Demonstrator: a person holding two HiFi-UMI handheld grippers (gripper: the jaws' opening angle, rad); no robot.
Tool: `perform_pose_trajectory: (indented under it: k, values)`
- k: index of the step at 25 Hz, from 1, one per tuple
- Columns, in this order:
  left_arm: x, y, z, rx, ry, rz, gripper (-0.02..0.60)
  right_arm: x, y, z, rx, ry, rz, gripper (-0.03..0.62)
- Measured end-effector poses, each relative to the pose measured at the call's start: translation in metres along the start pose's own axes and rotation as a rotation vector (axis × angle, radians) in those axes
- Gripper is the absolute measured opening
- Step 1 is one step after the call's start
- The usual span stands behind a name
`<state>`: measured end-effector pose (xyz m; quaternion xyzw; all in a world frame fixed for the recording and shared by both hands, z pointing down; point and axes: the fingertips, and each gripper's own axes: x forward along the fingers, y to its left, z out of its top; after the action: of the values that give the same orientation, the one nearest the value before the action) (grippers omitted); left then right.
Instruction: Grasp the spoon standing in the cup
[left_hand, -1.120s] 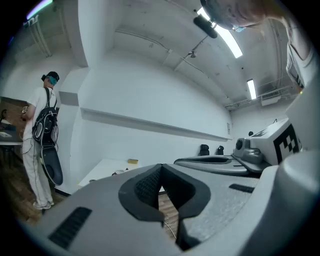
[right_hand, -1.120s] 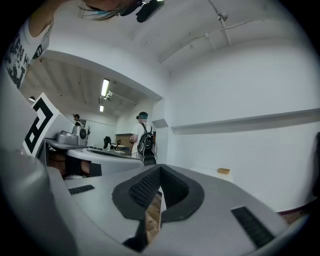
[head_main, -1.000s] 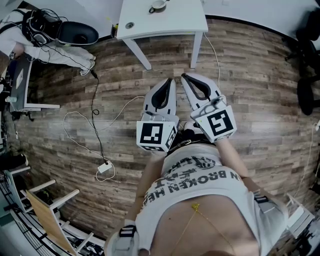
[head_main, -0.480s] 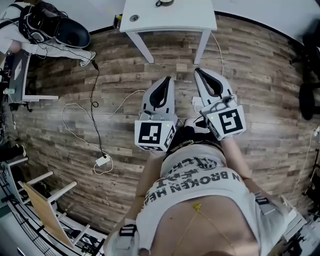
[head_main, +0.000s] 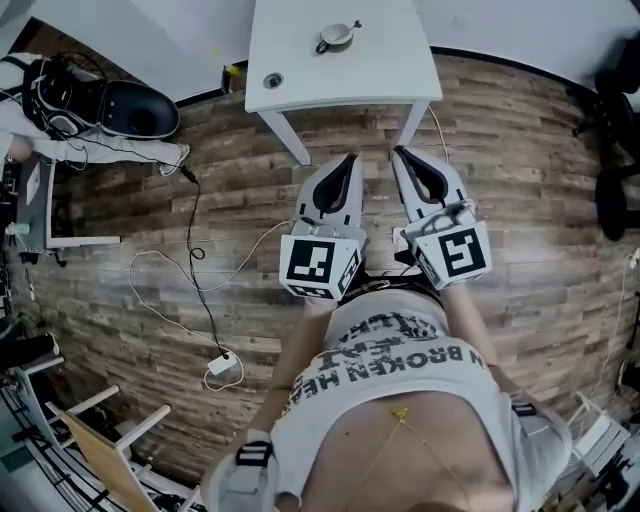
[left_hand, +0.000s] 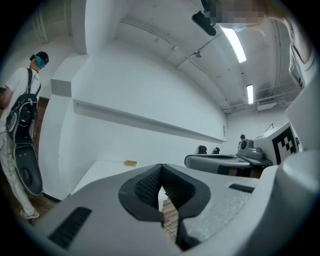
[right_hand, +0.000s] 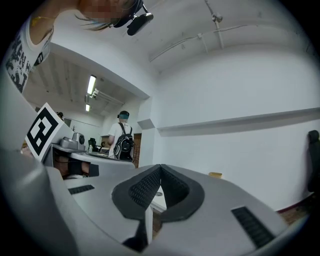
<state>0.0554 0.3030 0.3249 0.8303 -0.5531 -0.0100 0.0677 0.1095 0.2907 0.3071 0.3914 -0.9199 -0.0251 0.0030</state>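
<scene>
A small cup (head_main: 336, 38) with a spoon (head_main: 347, 27) leaning out of it stands near the far edge of a white table (head_main: 380, 70) in the head view. My left gripper (head_main: 350, 158) and right gripper (head_main: 399, 151) hang side by side over the wooden floor, just short of the table's near edge. Both point toward the table with jaws shut and nothing held. In the left gripper view the left gripper (left_hand: 161, 169) has its pads together, and the right gripper (right_hand: 160, 169) looks the same in its own view. Neither gripper view shows the cup.
A small round disc (head_main: 272, 80) lies on the table's near left part. Cables (head_main: 190, 250) and a power adapter (head_main: 222, 366) lie on the floor at left. A person with a backpack (right_hand: 121, 140) stands off to the side. Office chairs (head_main: 612, 190) are at right.
The table and cup have come further into the head view. Both grippers now sit closer to the table's near edge and closer together. Their jaws have stayed shut.
</scene>
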Motion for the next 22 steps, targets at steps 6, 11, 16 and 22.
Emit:
perform_pose_trajectory:
  k: [6,11,16,22]
  values:
    - [0.024,0.053,0.009,0.005,0.005,-0.058,-0.005,0.062,0.003,-0.003,-0.004,0.008,-0.042,0.008]
    - [0.026,0.096,0.007,-0.009,0.013,-0.049,-0.005,0.097,0.016,-0.009,-0.022,0.019,-0.045,0.006]
    - [0.029,0.120,0.009,-0.026,0.015,-0.047,-0.005,0.122,0.026,-0.010,0.010,0.028,-0.041,0.008]
    - [0.048,0.143,0.003,-0.048,0.024,-0.031,-0.005,0.154,0.019,-0.022,-0.006,0.056,-0.008,0.006]
